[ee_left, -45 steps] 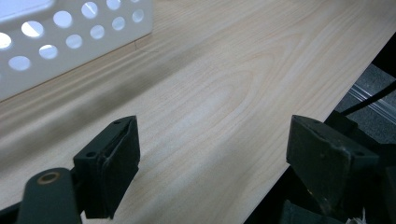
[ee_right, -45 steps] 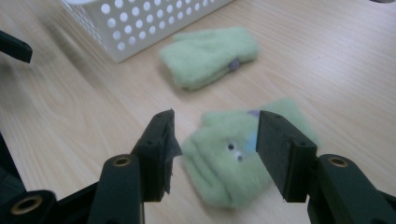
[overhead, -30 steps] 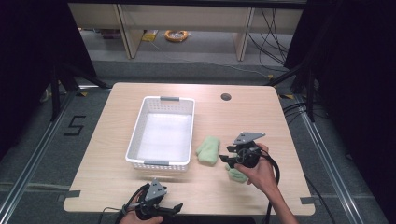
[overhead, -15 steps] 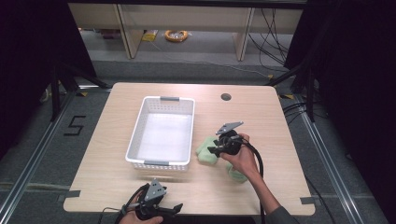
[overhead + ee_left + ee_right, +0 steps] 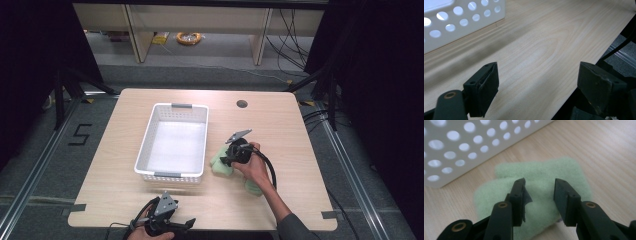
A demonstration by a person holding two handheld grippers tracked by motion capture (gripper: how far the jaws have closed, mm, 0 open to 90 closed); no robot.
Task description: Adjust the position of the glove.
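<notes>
Beside the basket [image 5: 172, 142], your right gripper [image 5: 539, 195] has been closing over the green cloth [image 5: 536, 192] without pinching it yet; press lower and gather a fold before squeezing.

The right gripper [image 5: 226, 159], held in the person's right hand [image 5: 256, 167], pointed down with its jaws part-way apart and just closing, while the left gripper [image 5: 184, 226] lay low with jaws wide apart.

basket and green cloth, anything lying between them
Nothing: in the right gripper view a bare strip of table separates the basket from the green cloth. The high view shows the same narrow gap.
</notes>
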